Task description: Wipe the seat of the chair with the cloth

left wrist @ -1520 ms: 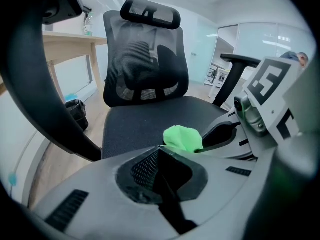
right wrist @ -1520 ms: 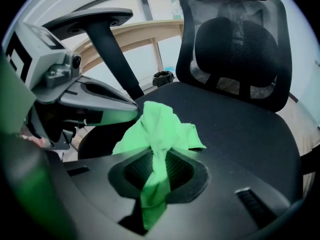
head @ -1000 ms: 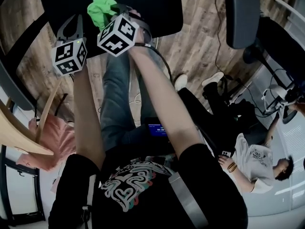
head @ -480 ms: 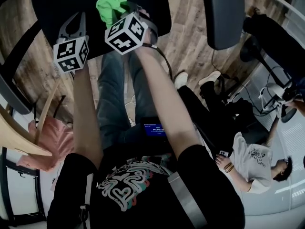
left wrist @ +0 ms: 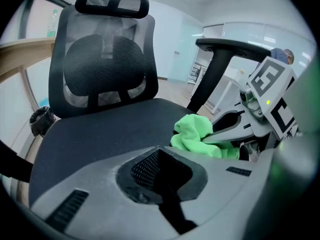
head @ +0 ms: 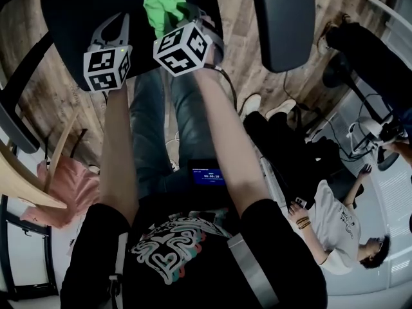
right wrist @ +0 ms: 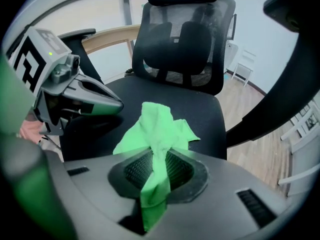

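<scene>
A black office chair faces me, its seat (head: 71,18) at the top of the head view. A bright green cloth (head: 166,4) hangs over the seat, and my right gripper (head: 172,11) is shut on it. In the right gripper view the cloth (right wrist: 159,129) is pinched between the jaws (right wrist: 156,151) and drapes forward above the seat (right wrist: 200,109). My left gripper (head: 118,19) hovers beside it to the left, shut with nothing in it. In the left gripper view its jaw tips (left wrist: 159,149) meet over the seat (left wrist: 100,129), with the cloth (left wrist: 195,136) to their right.
The chair's mesh backrest (left wrist: 105,69) stands behind the seat and its armrest (head: 283,24) is on the right. Wooden floor (head: 244,69) lies below. A person (head: 335,217) sits on the floor at the right. A wooden table edge (head: 26,188) is at the left.
In the head view both grippers and the cloth have shifted a little to the right and up over the seat. The armrest has slid left in the picture. Both grips are unchanged.
</scene>
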`<state>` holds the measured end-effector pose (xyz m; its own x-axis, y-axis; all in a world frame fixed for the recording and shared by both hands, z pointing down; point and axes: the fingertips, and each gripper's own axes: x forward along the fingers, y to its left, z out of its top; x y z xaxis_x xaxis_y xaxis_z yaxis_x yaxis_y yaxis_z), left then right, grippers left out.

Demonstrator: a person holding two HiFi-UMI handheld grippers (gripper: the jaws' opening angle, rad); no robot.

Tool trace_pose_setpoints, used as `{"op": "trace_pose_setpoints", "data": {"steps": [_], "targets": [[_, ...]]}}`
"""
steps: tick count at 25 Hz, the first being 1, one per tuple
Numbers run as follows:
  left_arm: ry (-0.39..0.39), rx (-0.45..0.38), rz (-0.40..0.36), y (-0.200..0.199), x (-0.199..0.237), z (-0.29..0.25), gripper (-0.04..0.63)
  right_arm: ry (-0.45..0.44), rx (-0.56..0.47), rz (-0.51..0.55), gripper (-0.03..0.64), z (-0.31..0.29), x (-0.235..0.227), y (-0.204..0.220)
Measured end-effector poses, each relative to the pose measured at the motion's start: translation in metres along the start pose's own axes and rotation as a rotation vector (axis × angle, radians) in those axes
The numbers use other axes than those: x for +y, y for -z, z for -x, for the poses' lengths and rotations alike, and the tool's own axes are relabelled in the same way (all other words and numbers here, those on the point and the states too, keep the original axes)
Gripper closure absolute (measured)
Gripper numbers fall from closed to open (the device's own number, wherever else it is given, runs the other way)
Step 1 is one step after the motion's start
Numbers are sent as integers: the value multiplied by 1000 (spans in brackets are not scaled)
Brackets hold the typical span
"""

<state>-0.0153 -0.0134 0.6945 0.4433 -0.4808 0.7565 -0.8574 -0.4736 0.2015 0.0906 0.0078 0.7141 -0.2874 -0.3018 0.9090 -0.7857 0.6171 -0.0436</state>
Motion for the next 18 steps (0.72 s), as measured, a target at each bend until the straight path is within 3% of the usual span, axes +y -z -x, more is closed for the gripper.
{"op": "trace_pose_setpoints", "data": {"steps": [18], "targets": [[63, -41, -12, -29, -48, -23, 594, 84, -27, -90, 548, 33, -63, 23]]}}
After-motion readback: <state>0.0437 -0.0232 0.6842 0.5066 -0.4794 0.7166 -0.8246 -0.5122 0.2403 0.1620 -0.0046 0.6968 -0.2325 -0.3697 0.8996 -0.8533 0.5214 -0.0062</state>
